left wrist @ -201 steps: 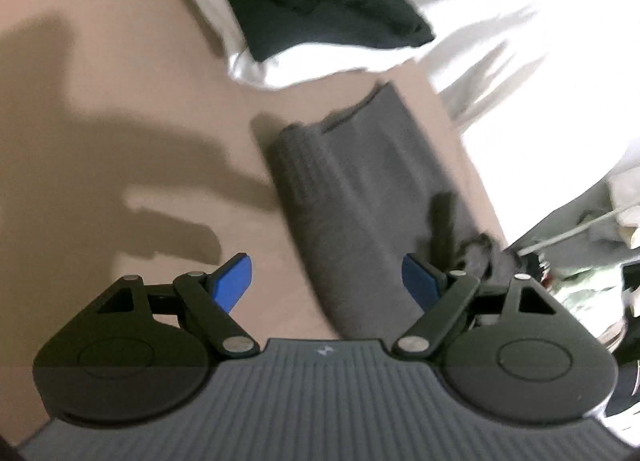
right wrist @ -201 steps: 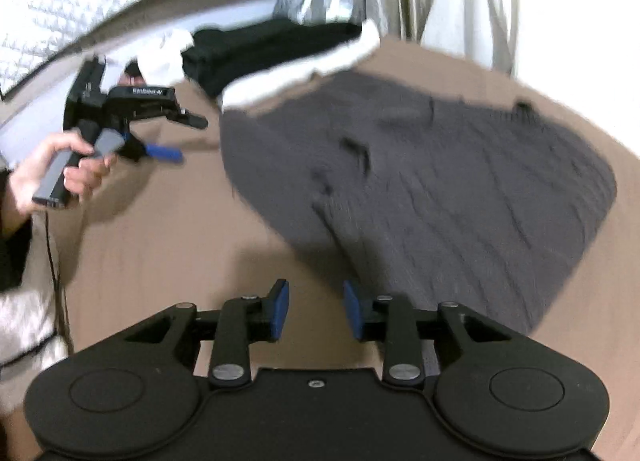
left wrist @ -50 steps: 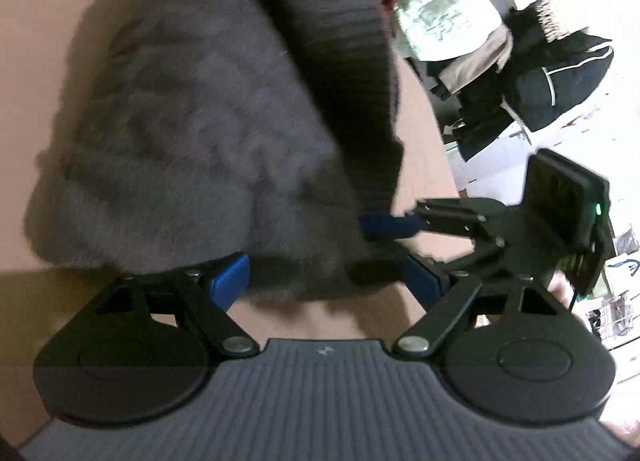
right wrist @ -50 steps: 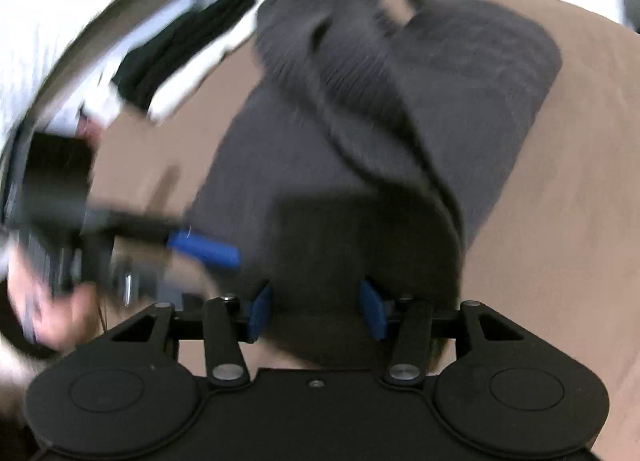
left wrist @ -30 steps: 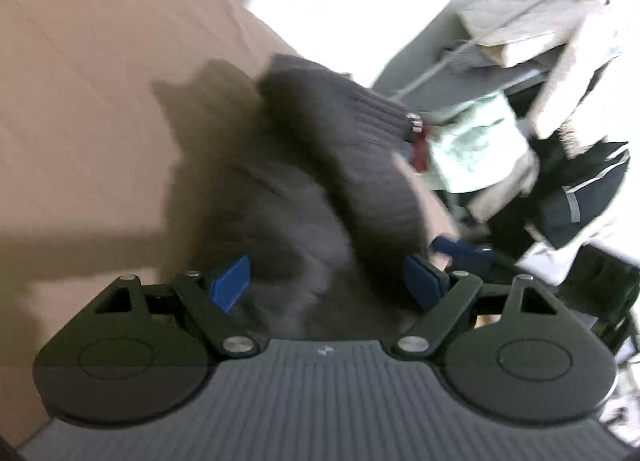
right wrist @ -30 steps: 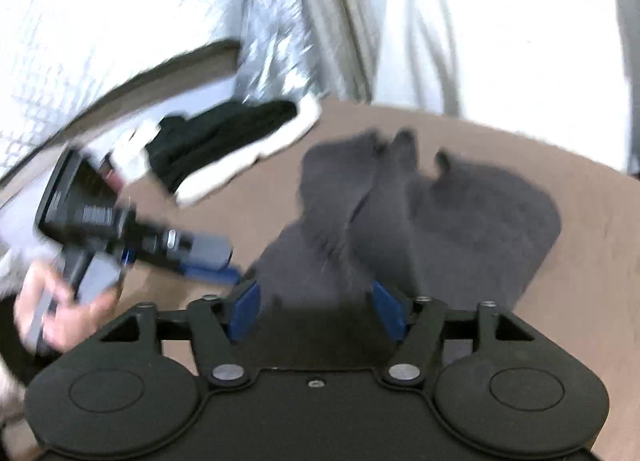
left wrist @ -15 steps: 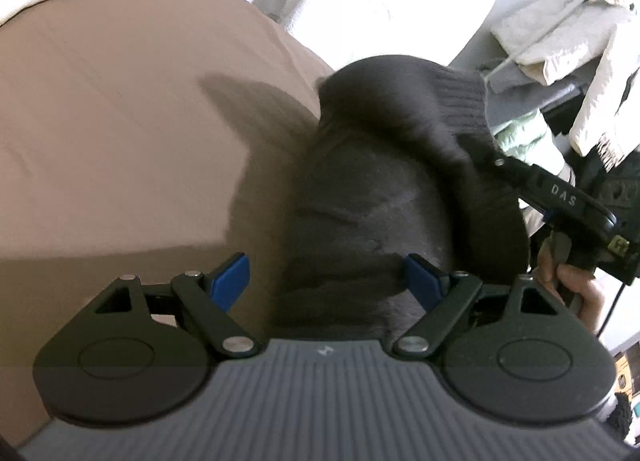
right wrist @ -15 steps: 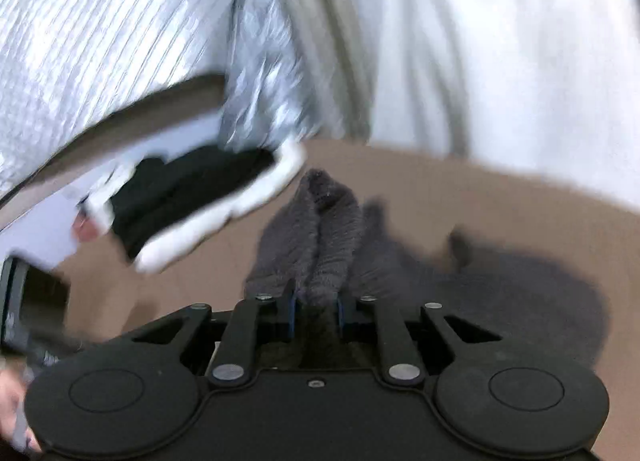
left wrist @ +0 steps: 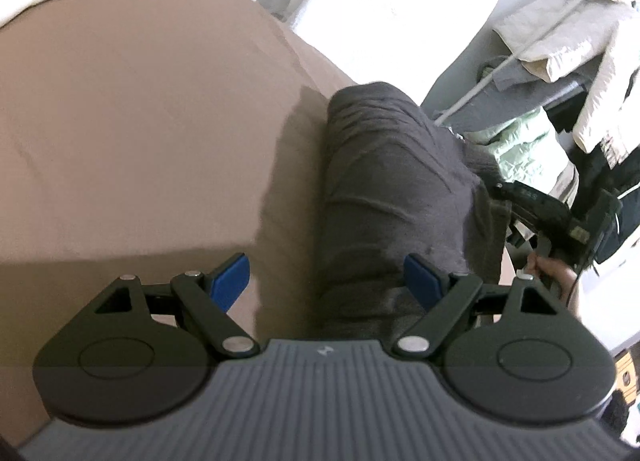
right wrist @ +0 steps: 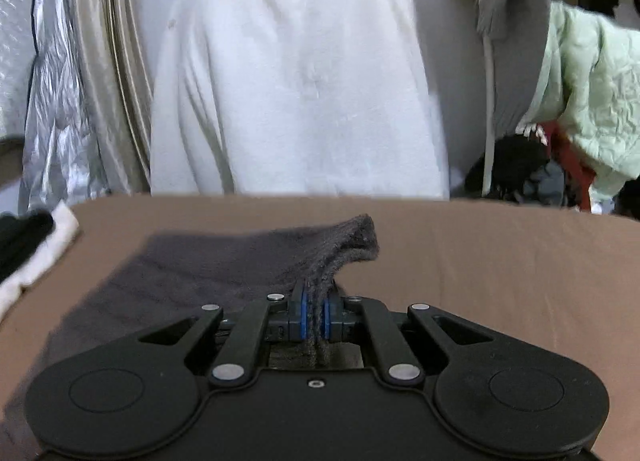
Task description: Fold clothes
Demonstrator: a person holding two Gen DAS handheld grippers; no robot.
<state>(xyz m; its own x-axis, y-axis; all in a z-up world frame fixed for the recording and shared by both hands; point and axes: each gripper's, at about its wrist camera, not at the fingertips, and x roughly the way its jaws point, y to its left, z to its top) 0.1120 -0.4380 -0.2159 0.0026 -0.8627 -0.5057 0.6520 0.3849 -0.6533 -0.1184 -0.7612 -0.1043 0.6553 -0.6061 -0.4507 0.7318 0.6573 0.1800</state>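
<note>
Now right gripper (right wrist: 315, 319) pinches fuzzy grey knit sweater (right wrist: 224, 261); left gripper (left wrist: 327, 281) gapes wide.

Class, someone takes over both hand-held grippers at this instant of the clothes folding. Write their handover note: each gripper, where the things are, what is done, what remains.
Right gripper: shut on a doubled edge of the grey sweater.
Left gripper: open, pads clear, the sweater's near end between its fingers.
The sweater lies bunched lengthwise on the brown bed cover; a black and white pile of clothes lies at the far left.
Done: edge gripped.
Left: probably grip with the left, finish the fold, flatten.
</note>
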